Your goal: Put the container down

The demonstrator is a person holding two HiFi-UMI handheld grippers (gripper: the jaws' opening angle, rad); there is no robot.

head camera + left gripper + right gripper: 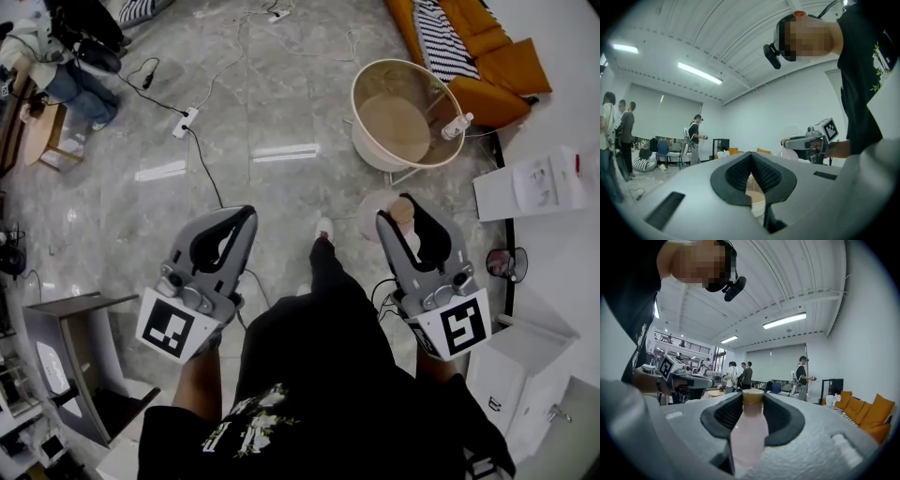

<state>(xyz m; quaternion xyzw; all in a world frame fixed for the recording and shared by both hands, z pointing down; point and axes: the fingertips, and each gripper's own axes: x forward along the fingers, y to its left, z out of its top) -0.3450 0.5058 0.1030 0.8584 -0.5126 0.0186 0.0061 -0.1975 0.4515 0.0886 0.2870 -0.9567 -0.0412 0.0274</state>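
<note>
holding the container (747,434) up off any surface, we are gripping it in the right gripper (753,401), whose dark pads are pressing on its pale pink body just under the tan cap. it is a small bottle, standing upright in the clamp. in the head view it is hanging on our side of the round cream table (356,94), short of its rim and high above the floor.

the left gripper (247,215) is hanging level, further from the table than the right one, with its jaw tips meeting and nothing clamped. something pale is showing through the gap behind the tips in the left gripper view, and we are reading that as background.

so we are calling this the carry step: the bottle is gripped and not yet set down anywhere. a smaller bottle (457,126) is sitting at the table's right edge, so we are guessing that table is the likely landing spot, though we cannot be sure.

the next move is calling for getting the right gripper over the table's raised rim and above its bare tan floor. then we are wanting the base lowered flat, the bottle kept upright, and only then the jaws parted.
</note>
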